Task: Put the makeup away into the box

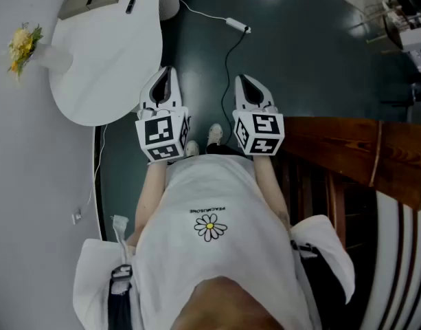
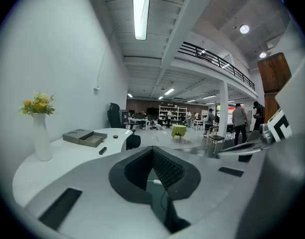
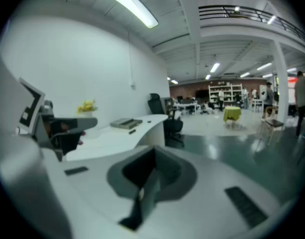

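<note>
While nothing is gripped so far, stage: pre-start by my read; both tools are held out in front of the torso over dark floor (image 1: 299, 67), prob. a ready pose.
left gripper (image 1: 167, 72): jaws pressed together at the tips, nothing btw them. Only floor and a cable w/ white plug (image 1: 236, 24) show through the gap behind the pads. Nose dips a little and aims past the table edge, not at the items.
right gripper (image 1: 243, 80): jaws closed tight, empty. It sits parallel to the left one, just beside it, not touching.
box (image 2: 87, 137): grey and shallow, looks like tray + lid side by side, open. It's on the far part of the table, well apart from both grippers. Contents can't be made out.
makeup (image 2: 102, 151): small dark stick-like item lying flat on the tabletop near the box, on the side toward the person, not in the box. A smaller dark dot (image 2: 115, 136) sits close by at the table edge. Too small to tell the kind.
table (image 1: 107, 81): white, curved, off to the person's left.
vase w/ yellow flowers (image 2: 41, 133): upright, nearer the person than the box.
why held so: closed + side by side keeps the tools compact and clear of the table, imo.
next need: turn toward the table and spread the jaws before any pick.
risk: thin low item may skid; the vase could get clipped on the reach.
</note>
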Demonstrator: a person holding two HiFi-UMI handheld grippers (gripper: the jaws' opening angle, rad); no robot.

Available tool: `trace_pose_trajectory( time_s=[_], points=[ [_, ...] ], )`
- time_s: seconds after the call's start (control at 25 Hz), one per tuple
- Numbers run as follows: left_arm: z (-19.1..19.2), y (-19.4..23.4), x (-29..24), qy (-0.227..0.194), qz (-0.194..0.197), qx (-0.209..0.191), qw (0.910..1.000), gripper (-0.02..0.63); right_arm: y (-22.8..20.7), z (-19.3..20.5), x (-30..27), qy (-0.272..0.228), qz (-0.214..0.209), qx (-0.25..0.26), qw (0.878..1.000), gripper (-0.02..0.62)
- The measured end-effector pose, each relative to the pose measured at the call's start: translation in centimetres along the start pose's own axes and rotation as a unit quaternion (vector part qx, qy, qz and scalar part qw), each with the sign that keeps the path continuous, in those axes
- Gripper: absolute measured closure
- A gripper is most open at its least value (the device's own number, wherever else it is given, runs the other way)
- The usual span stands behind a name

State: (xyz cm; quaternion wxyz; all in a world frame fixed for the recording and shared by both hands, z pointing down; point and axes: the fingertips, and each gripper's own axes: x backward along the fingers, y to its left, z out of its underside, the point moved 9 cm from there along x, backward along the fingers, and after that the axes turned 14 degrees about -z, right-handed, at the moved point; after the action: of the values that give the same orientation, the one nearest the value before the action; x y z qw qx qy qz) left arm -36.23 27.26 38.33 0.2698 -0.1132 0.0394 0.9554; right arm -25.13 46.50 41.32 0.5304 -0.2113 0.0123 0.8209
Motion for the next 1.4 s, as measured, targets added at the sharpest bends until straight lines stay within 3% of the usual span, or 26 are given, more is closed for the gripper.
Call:
trace_pose_trajectory(
  time_s=[0.32,0.48,0.68,0.76,0.92,1.16,1.4],
  points=[
    [-0.2,0.2,-0.7,-0.008,0.0,0.0,1.0,0.586,-0.8,-0.1,-0.2,-0.008,0.001,0.002,1.0,0.566],
    [-0.5,0.2,-0.8,-0.022,0.003,0.006,0.9997,0.586,-1.4,-1.1,0.3,-0.033,0.009,0.016,0.999,0.566],
    [-0.5,-0.1,-2.1,-0.002,-0.007,0.017,0.9998,0.586,-2.8,-2.8,0.4,-0.073,0.01,0.027,0.997,0.565],
    [-0.8,-0.3,-2.6,-0.011,-0.008,0.017,0.9998,0.586,-3.3,-3.2,0.5,-0.086,0.006,0.033,0.996,0.565],
    [-1.4,-1.3,-4.1,-0.028,-0.006,0.013,0.9995,0.586,-4.9,-3.5,0.6,-0.09,0.036,0.052,0.994,0.565],
    [-2.1,-3.6,-6.8,-0.05,-0.009,0.023,0.9984,0.586,-7.9,-4.1,0.7,-0.105,0.03,0.057,0.992,0.565],
    [-3.5,-6.0,-10.6,-0.067,0.018,0.02,0.9974,0.586,-11.6,-5.4,1.2,-0.125,0.063,0.06,0.988,0.566]
  ],
)
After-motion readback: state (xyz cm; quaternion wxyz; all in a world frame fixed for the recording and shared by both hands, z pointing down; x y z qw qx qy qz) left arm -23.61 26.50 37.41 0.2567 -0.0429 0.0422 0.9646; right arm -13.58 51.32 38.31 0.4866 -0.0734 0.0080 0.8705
